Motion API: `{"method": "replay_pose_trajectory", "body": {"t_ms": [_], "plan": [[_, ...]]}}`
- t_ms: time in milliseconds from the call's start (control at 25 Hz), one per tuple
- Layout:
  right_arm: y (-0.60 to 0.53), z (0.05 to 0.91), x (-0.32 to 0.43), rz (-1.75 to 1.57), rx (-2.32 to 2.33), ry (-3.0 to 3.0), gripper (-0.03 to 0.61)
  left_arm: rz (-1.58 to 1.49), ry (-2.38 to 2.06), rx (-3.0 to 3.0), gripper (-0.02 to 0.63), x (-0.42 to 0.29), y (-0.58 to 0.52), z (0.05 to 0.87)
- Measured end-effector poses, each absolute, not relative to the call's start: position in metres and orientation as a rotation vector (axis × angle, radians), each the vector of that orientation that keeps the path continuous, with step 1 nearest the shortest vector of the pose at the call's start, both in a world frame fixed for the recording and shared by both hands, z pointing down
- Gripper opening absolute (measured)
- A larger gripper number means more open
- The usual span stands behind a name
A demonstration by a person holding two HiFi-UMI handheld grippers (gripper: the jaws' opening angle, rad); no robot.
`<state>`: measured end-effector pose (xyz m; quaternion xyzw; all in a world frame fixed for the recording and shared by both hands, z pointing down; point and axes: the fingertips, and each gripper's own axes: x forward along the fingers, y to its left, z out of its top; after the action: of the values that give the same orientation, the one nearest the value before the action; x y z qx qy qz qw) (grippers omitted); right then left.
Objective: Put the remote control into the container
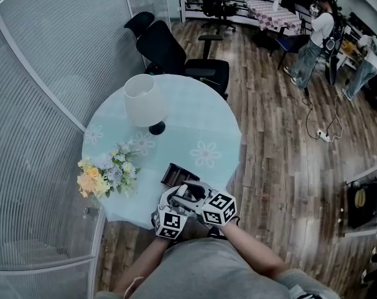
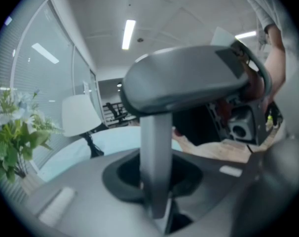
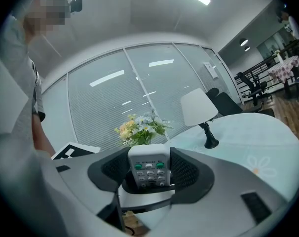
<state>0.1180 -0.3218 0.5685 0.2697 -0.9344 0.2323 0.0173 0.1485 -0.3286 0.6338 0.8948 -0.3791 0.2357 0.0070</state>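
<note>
ribbed glass (image 1: 39, 104) curves down the left side. beside it stands a round table (image 1: 204, 114) under a pale blue cloth with flower prints. flowers (image 1: 104, 173) sit at its left edge, and a lamp (image 1: 144, 101) with a white shade stands further back. right of the flowers, near the table's front edge, is a dark container (image 1: 176, 174), open on top; what is inside cannot be made out.

just in front of the container, the two tongs meet over the table's edge, and the remote (image 3: 149, 169) is held between them, outside the container. the left tongs (image 1: 173, 199) are closed narrowly on it: in the left gripper view the remote shows edge-on as a grey upright slab clamped between the jaws, with the other gripper's grey body across its top. the right tongs (image 1: 198, 195) have their jaws wide, one on each long side of the remote, and the pads look flush against it. the keys face that camera, with two green ones in the top row. the left tongs' marker cube shows at the left of the right gripper view.

behind the table are black chairs (image 1: 176, 52). to the right lies a wood floor (image 1: 269, 142) with a white power strip (image 1: 325, 136). two people (image 1: 316, 36) stand far off at the top right.
</note>
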Motion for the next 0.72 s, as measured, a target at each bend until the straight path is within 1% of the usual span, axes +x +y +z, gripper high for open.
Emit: {"method": "replay_pose_trajectory", "body": {"t_ms": [320, 400, 440, 520, 720], "plan": [[-0.315, 0.574, 0.117, 0.685, 0.819, -2.875, 0.259, 0.805, -1.167, 2.808, 0.080, 0.150, -0.322, 0.643], [-0.314, 0.575, 0.115, 0.676, 0.806, -2.875, 0.259, 0.823, -1.163, 2.807, 0.146, 0.150, -0.321, 0.647], [-0.314, 0.575, 0.114, 0.674, 0.802, -2.875, 0.258, 0.827, -1.163, 2.807, 0.163, 0.149, -0.321, 0.648], [-0.314, 0.575, 0.113, 0.668, 0.799, -2.872, 0.258, 0.828, -1.161, 2.805, 0.181, 0.148, -0.320, 0.649], [-0.317, 0.575, 0.114, 0.634, 0.799, -2.859, 0.259, 0.825, -1.165, 2.795, 0.199, 0.144, -0.320, 0.650]]}}
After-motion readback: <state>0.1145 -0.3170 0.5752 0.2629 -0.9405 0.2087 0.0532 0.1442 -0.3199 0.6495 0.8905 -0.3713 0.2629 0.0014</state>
